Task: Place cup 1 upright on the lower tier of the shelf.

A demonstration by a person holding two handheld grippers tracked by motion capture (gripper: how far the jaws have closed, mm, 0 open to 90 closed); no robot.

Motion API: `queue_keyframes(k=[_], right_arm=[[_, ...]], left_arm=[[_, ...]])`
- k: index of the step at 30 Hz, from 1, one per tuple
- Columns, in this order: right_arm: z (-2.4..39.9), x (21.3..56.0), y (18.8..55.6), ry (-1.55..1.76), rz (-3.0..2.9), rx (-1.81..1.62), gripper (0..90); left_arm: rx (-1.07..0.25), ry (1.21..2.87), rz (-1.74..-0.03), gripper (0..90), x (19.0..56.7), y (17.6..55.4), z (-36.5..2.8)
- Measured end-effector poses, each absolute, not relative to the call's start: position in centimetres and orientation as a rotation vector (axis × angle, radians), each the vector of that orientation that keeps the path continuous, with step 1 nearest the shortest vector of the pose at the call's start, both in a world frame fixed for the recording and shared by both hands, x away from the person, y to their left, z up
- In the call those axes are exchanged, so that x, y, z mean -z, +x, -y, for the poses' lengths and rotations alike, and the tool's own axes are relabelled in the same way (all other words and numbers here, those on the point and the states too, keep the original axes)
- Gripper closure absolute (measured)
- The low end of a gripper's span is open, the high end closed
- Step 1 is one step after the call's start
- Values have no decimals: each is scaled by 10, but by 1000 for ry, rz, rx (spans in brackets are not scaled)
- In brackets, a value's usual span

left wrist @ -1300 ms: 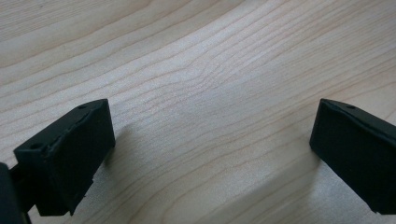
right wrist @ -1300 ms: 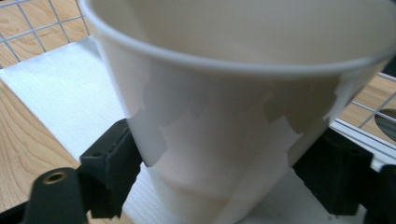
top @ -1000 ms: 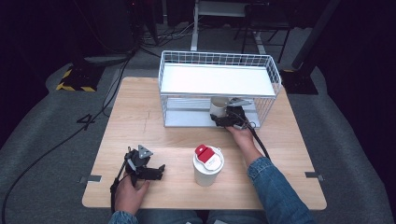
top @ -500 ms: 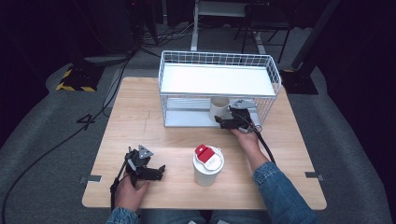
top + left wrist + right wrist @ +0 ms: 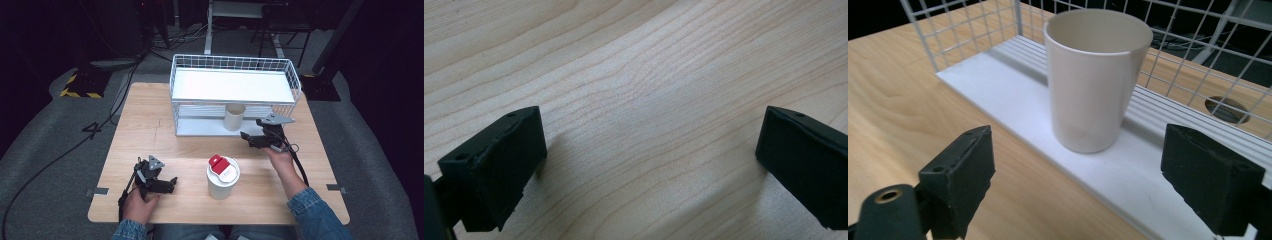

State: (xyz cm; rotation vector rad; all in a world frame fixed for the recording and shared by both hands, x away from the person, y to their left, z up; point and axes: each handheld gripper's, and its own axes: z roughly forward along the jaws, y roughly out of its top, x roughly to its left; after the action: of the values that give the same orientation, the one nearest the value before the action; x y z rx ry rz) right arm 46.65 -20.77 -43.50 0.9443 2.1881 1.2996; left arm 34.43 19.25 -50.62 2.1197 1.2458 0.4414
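Observation:
A cream cup (image 5: 234, 116) stands upright on the lower shelf of a white wire rack (image 5: 235, 85). My right gripper (image 5: 247, 139) hovers over the table just in front of that shelf, open and pointing at the cup. In the right gripper view the cup (image 5: 1096, 75) is beyond the jaws, apart from them, and the right gripper (image 5: 1093, 175) has nothing between its fingers. My left gripper (image 5: 172, 184) rests near the table's front left, open. In the left gripper view, bare wood lies between the wide-apart jaws of the left gripper (image 5: 649, 160).
A white tub with a red and white lid (image 5: 223, 176) stands at the front middle of the wooden table (image 5: 150, 130), between the two hands. The rack's wire walls enclose its upper tray. A cable trails from the right gripper along the forearm.
My right gripper has drawn back and up from the cup on the rack's lower shelf, toward the person. The cup stays in place. The left hand has kept still.

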Motion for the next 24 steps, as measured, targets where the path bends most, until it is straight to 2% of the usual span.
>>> queue_keyframes(k=[4,9,24], right_arm=[[221,423,445,916,-2190,-1318,146],[236,412,421,924,-2286,-1186,146],[286,427,372,939,-2213,-1258,146]], left_arm=[[-441,2120,-1246,4,506,344,-192],[-441,2120,-1245,4,506,344,-192],[-436,2127,-1232,4,506,345,-193]])
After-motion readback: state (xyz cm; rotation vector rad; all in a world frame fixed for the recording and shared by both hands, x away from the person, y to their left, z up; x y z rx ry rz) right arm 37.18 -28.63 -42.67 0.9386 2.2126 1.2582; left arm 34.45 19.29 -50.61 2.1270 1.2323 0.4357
